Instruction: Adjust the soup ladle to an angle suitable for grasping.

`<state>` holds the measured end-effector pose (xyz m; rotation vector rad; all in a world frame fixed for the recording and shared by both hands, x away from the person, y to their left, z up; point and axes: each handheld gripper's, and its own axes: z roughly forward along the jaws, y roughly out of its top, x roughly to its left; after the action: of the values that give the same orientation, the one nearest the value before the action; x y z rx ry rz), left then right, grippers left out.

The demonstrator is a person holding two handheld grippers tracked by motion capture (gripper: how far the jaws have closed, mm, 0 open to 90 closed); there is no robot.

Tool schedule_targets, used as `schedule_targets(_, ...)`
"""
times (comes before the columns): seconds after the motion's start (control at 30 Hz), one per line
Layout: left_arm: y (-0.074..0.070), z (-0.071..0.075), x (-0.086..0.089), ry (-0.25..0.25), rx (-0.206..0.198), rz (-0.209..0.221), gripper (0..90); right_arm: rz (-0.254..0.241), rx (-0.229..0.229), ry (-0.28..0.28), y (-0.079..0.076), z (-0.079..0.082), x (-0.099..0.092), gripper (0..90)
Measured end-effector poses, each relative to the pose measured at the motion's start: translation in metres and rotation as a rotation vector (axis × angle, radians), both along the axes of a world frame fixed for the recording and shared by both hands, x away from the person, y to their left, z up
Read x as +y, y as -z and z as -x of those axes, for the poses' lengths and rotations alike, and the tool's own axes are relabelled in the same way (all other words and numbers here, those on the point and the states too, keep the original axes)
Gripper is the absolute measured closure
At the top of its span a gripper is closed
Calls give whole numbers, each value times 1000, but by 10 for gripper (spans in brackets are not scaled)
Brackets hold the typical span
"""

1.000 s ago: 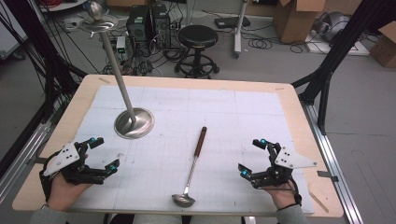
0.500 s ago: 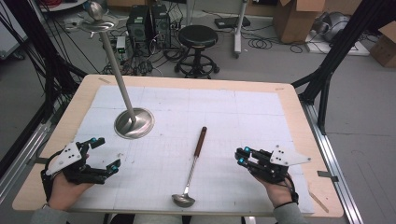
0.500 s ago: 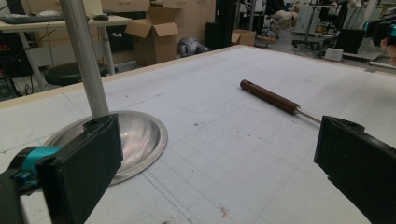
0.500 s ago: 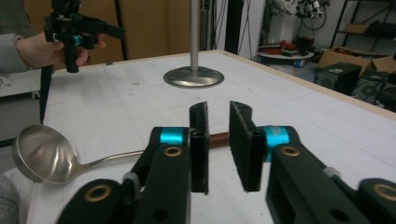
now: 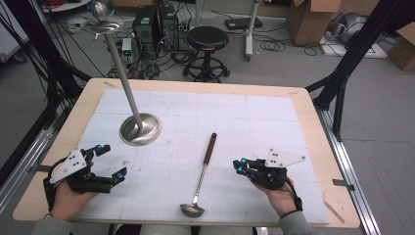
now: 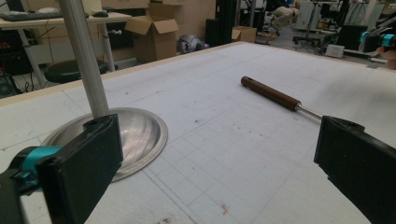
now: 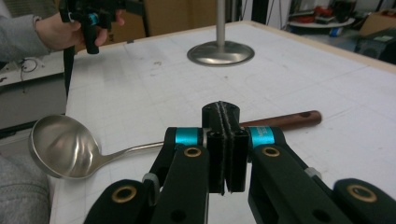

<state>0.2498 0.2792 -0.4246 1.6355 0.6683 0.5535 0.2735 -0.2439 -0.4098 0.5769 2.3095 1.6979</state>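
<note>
Near the bottom centre of the high view, a steel ladle is laid on the white gridded worktop, its bowl close to the lower edge and its brown wooden handle pointed up the frame. Just to the right of the ladle's shaft, the right tool is held by a hand entering from the bottom right; its jaws have just been closing and are now pressed together with nothing between them, as is seen plainly in the right gripper view, where the ladle is crossed behind the shut tips without being touched. At the lower left of the high view, the left tool is held with its jaws spread wide and empty, well apart from the ladle. In the left gripper view, the ladle's handle is seen at centre right between the two spread jaws. A metal stand with a round base and a tall pole is placed left of centre.
</note>
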Motion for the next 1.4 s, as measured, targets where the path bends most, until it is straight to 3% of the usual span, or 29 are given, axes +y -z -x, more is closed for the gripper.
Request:
schedule_targets(0.23, 1, -1, 0, 5, 3, -8, 17, 72, 36, -48, 5, -6, 21, 899)
schedule_targets(0.73, 1, -1, -1, 7, 9, -15, 17, 144, 104, -169, 17, -10, 68, 899)
schedule_targets(0.9, 1, -1, -1, 7, 13, -15, 17, 170, 104, -197, 21, -9, 85, 899)
schedule_targets(1.4, 2, -1, -1, 10, 17, -17, 17, 279, 161, -229, 35, -2, 129, 899)
